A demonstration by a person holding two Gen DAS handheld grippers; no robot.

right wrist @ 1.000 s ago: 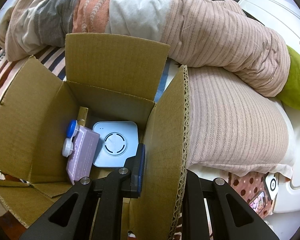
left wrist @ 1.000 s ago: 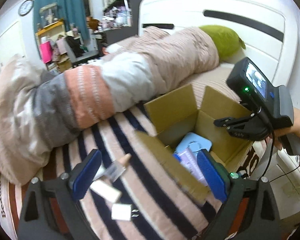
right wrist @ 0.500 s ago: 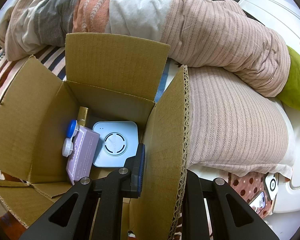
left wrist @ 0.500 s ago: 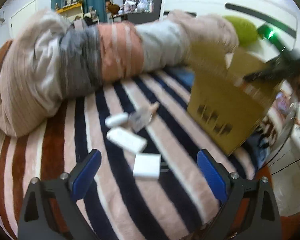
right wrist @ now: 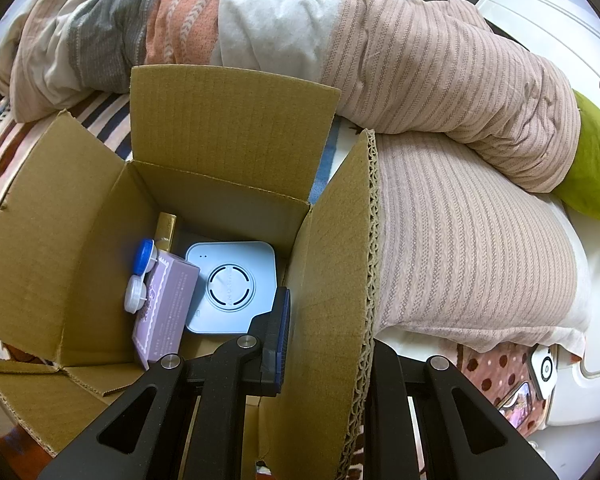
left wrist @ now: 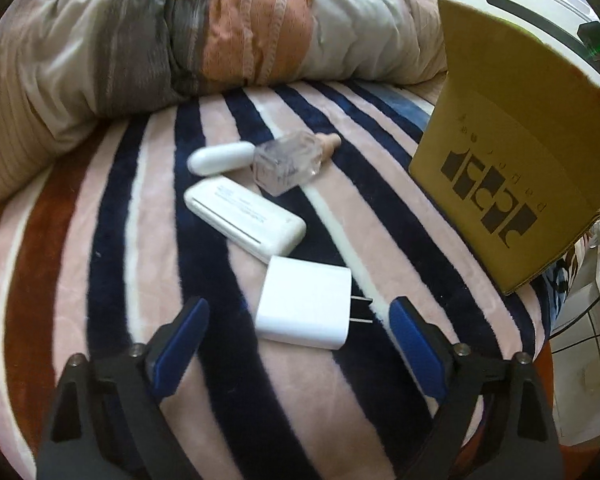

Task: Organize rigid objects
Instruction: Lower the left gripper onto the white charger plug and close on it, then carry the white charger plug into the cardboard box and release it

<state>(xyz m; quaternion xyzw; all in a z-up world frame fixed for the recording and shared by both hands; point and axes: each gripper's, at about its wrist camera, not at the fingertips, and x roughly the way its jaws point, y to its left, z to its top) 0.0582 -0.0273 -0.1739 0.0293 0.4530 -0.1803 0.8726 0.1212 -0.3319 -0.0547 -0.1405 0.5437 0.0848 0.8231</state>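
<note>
Your left gripper (left wrist: 298, 322) hangs with fingers wide around the white charger (left wrist: 306, 302) lying on the striped bed (left wrist: 100, 240), nearest of four loose items. Lower squarely, close on its flat sides, and keep clear of the prongs pointing right. Your right gripper (right wrist: 328, 336) pinches the cardboard box (right wrist: 332, 280) flap; hold it steady so the box stays open.

A striped blanket (left wrist: 148, 280) in pink, navy and rust covered the bed. Along its far side lay a rolled quilt (left wrist: 236, 36) with beige, grey, orange and white bands; its pink ribbed end (right wrist: 452, 80) ran to the right. A green pillow (right wrist: 596, 176) sat at the far right, against a white headboard (right wrist: 548, 24). A polka-dot cloth (right wrist: 500, 364) showed at near right.
</note>
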